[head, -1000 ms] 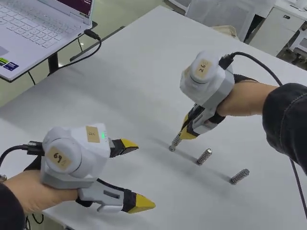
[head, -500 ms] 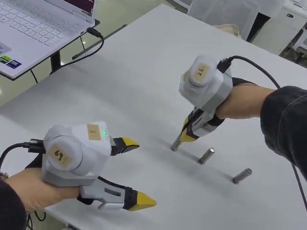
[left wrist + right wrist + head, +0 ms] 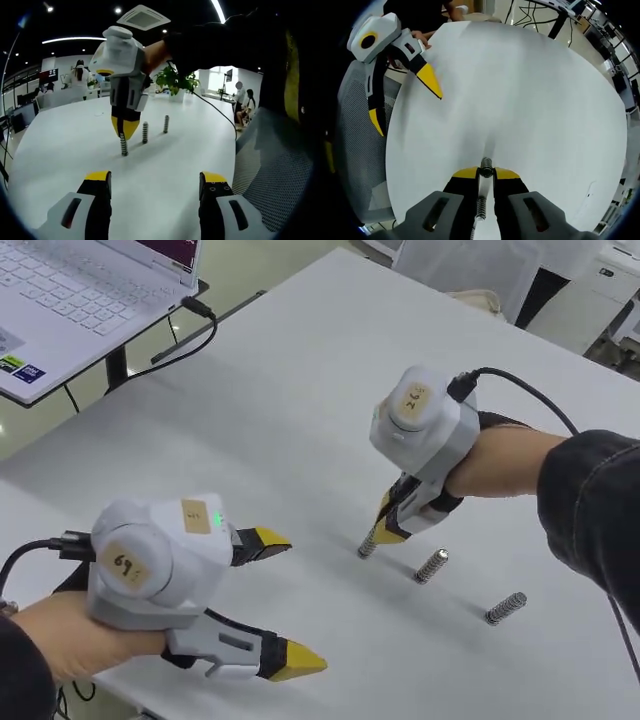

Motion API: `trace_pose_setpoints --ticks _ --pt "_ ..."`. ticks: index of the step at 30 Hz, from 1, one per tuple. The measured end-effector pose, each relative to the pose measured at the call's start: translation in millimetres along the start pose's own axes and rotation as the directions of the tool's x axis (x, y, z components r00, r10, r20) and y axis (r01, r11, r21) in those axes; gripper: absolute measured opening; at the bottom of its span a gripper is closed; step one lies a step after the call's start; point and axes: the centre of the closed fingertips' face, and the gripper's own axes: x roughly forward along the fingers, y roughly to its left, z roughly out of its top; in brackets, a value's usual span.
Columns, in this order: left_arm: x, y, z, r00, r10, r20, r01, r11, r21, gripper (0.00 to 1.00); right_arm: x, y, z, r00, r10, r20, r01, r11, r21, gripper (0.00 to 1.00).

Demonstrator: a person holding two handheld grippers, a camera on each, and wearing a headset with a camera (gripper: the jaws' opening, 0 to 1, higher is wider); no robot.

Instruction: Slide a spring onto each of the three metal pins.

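Three pins stand in a row on the white table (image 3: 300, 380), each with a grey spring around it. My right gripper (image 3: 386, 533) points down at the nearest one and is shut on its spring (image 3: 368, 543); in the right gripper view the spring (image 3: 485, 164) sits pinched between the yellow tips of that gripper (image 3: 485, 174). The second spring (image 3: 431, 565) and third spring (image 3: 505, 608) stand free to the right. My left gripper (image 3: 290, 600) hovers open at the near table edge, holding nothing. In the left gripper view its jaws (image 3: 156, 177) stand wide apart, facing the right gripper (image 3: 124, 129) and the springs (image 3: 145, 132).
A laptop (image 3: 70, 290) on a stand with a black cable (image 3: 190, 335) sits beyond the table's far left edge. A black cable (image 3: 560, 390) trails from the right gripper. A mesh chair (image 3: 280, 170) stands beside the table.
My right gripper has sunk slightly along the first pin with the spring between its fingers. My left gripper has stayed in place and open.
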Motion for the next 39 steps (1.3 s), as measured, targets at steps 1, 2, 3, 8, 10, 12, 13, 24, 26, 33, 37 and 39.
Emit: trace_pose_setpoints --ticks 1,2,3,8,10,12,13,24,26,33,37,39 --pt "0.1 -0.1 -0.1 1.0 0.0 0.0 0.0 1.0 0.0 0.68 0.0 0.1 -0.5 1.0 0.001 -0.002 -0.001 1.0 -0.001 0.08" --pt "0.2 -0.1 -0.4 1.0 0.0 -0.002 0.0 1.0 0.0 0.68 -0.1 0.2 -0.7 1.0 0.002 -0.003 -0.002 1.0 -0.003 0.08" --pt "0.3 -0.3 -0.3 1.0 -0.001 -0.001 0.001 1.0 -0.001 0.68 -0.2 0.2 -0.7 1.0 0.002 -0.001 -0.002 1.0 -0.001 0.08" --pt "1.0 -1.1 -0.5 1.0 -0.004 -0.003 0.004 1.0 0.0 0.68 -0.2 0.9 0.5 1.0 0.003 0.008 -0.003 1.0 -0.001 0.08" --pt "0.7 -0.7 -0.2 1.0 -0.004 -0.002 0.004 1.0 0.0 0.68 -0.4 1.5 0.6 0.9999 0.004 0.011 -0.004 1.0 -0.006 0.09" --pt "0.4 -0.4 0.0 1.0 -0.002 -0.002 0.002 1.0 0.001 0.68 -0.2 2.3 1.4 0.9998 0.008 0.017 -0.008 1.0 0.0 0.1" --pt "0.3 -0.3 0.0 1.0 -0.003 -0.003 0.003 1.0 0.001 0.68 -0.2 1.9 1.5 0.9998 0.007 0.019 -0.007 1.0 -0.001 0.1" --pt "1.1 -0.8 0.6 1.0 -0.005 -0.009 0.005 1.0 0.005 0.68 -3.0 -0.4 0.5 0.9987 0.001 0.051 -0.002 1.0 0.023 0.18" --pt "1.4 -0.5 1.4 1.0 -0.004 -0.009 0.004 1.0 0.007 0.68 -3.3 -0.8 -0.2 0.9986 -0.001 0.053 0.0 1.0 0.026 0.19" --pt "2.7 0.2 2.5 0.9999 -0.005 -0.014 0.005 1.0 0.011 0.69 -6.4 0.9 -3.1 0.9971 -0.005 0.076 0.001 0.999 0.043 0.25" --pt "3.7 0.6 4.2 0.9998 -0.006 -0.018 0.006 1.0 0.013 0.69 -9.9 -0.4 -4.3 0.9947 -0.022 0.1 0.016 0.998 0.063 0.3" --pt "4.2 -0.2 5.1 0.9997 -0.008 -0.022 0.008 1.0 0.018 0.69 -12.2 -0.2 -5.9 0.9937 -0.031 0.108 0.024 0.997 0.069 0.3"
